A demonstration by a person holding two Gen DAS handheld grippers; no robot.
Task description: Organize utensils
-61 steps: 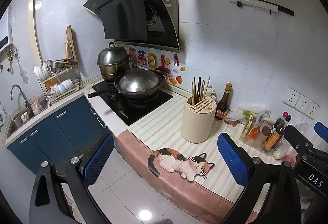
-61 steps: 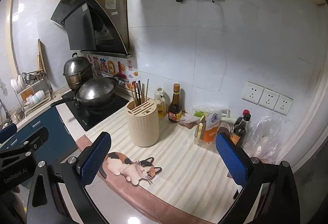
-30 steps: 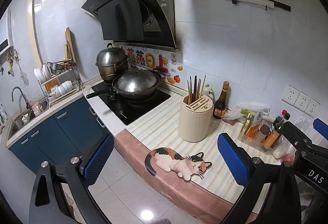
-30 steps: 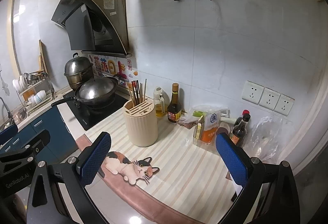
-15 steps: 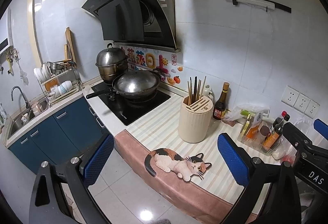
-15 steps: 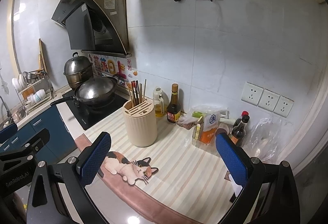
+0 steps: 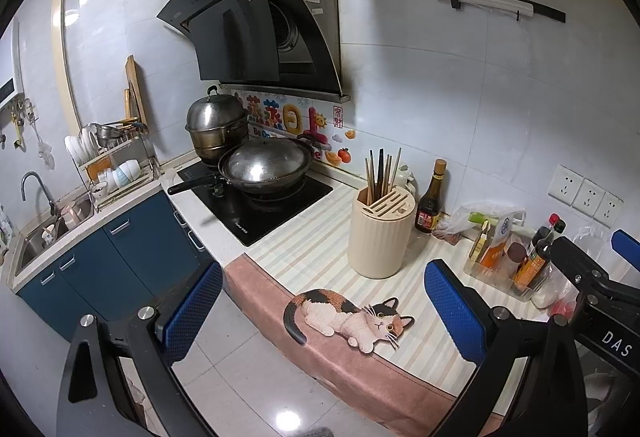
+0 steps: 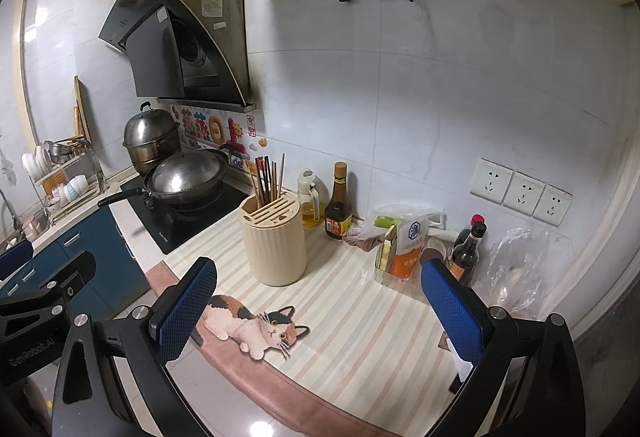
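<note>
Barely shifted views, both hand-held grippers [image 7: 324, 311] [image 8: 318, 309] released, empty; "DAS" on the right one.

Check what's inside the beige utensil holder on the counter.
Several chopsticks stand upright in the holder's rear compartment, tips above the rim. The slots across the front of its top look empty. The chopsticks' lower ends and anything deeper inside are hidden by the wall.

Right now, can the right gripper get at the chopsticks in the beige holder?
Probably yes: the right gripper is open and empty, and the chopsticks stick up above the holder with nothing in between.
</note>
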